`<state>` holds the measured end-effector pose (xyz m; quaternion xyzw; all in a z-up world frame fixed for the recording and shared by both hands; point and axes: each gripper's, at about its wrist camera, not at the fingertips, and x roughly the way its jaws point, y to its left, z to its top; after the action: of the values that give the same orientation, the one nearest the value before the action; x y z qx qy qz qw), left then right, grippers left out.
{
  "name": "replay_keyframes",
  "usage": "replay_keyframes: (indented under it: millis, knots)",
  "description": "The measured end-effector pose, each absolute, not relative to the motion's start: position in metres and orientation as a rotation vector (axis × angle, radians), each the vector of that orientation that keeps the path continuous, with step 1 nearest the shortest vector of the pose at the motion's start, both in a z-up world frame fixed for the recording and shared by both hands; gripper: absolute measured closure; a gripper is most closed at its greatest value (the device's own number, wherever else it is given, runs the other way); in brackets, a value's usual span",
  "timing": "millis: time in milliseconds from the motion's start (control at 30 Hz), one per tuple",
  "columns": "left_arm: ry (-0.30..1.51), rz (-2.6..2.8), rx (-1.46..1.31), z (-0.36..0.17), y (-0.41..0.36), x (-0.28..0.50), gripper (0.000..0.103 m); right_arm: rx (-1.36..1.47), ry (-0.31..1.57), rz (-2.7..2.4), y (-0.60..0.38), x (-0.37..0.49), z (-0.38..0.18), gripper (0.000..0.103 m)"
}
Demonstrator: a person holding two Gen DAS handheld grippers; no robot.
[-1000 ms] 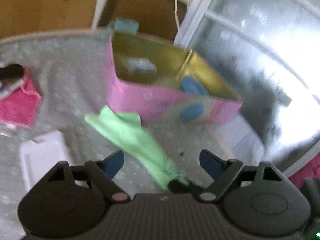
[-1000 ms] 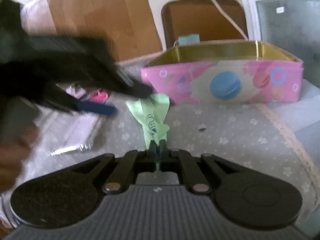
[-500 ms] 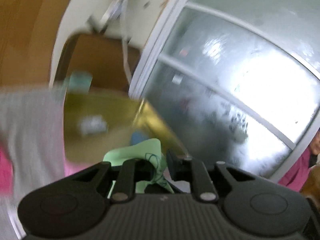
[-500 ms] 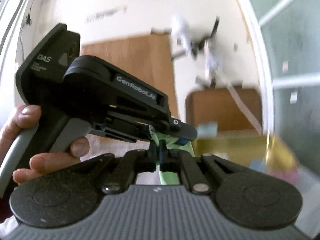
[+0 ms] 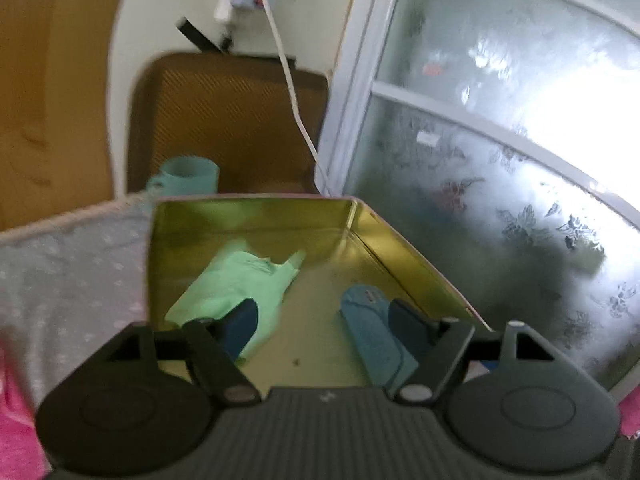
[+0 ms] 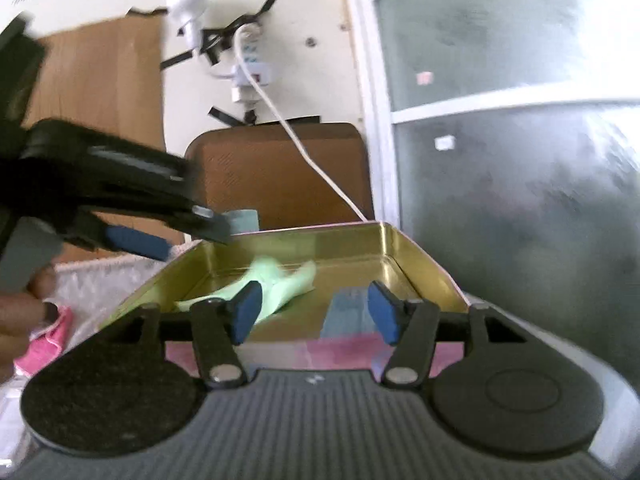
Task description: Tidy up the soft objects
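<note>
Cloth point(image 5: 236, 284), pale green, limp and judged light, is seen crumpled at the left inside the tin box point(image 5: 404, 252), freed from both opening grippers point(image 5: 320, 322) point(image 6: 312, 310), and is best pinched at a raised fold.

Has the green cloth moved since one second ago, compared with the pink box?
Yes. The green cloth lay on the grey spotted cover in front of the pink box; now it lies inside the box, free of both grippers, beside a blue item.
</note>
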<state>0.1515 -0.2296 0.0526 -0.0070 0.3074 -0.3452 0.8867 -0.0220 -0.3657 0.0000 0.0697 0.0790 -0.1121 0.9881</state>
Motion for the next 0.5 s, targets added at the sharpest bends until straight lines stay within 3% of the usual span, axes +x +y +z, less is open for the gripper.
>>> replay_keyframes:
  millis: [133, 200, 500]
  knots:
    - [0.586, -0.721, -0.063, 0.065, -0.182, 0.13, 0.026, 0.229, 0.161, -0.176, -0.356, -0.045, -0.007, 0.042]
    - [0.563, -0.725, -0.101, 0.074, -0.158, 0.121, 0.017, 0.252, 0.181, -0.137, -0.333, -0.05, -0.013, 0.042]
    - [0.496, -0.645, -0.188, 0.09, -0.058, 0.089, 0.012, 0.205, 0.297, 0.023, -0.268, -0.069, -0.031, 0.042]
